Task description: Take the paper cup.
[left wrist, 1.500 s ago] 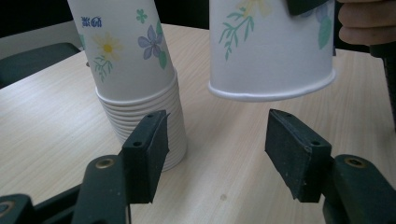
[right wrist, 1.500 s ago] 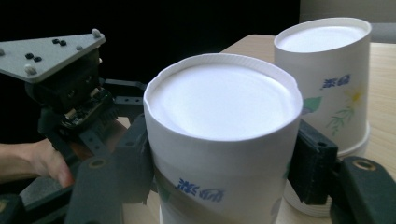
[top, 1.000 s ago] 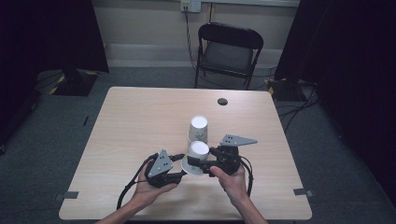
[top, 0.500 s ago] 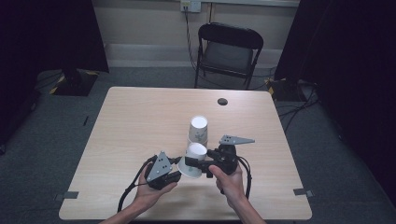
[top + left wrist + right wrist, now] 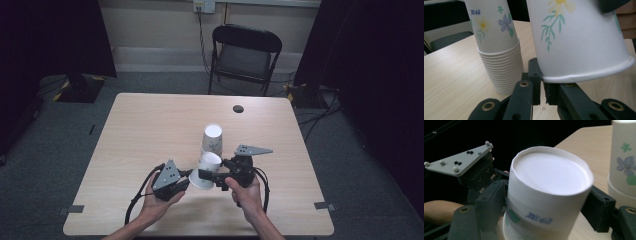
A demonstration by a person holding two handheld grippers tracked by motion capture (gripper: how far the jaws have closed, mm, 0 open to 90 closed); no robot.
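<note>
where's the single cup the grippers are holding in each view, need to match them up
High view: the single cup sits low centre, between the two grippers, in front of the stack of cups.
Left gripper view: upper right, tilted, its rim just above the jaws.
Right gripper view: centre, white base facing the camera, jaws on both sides.
Shared landmark: the stack of cups, beside it in all three.
</note>
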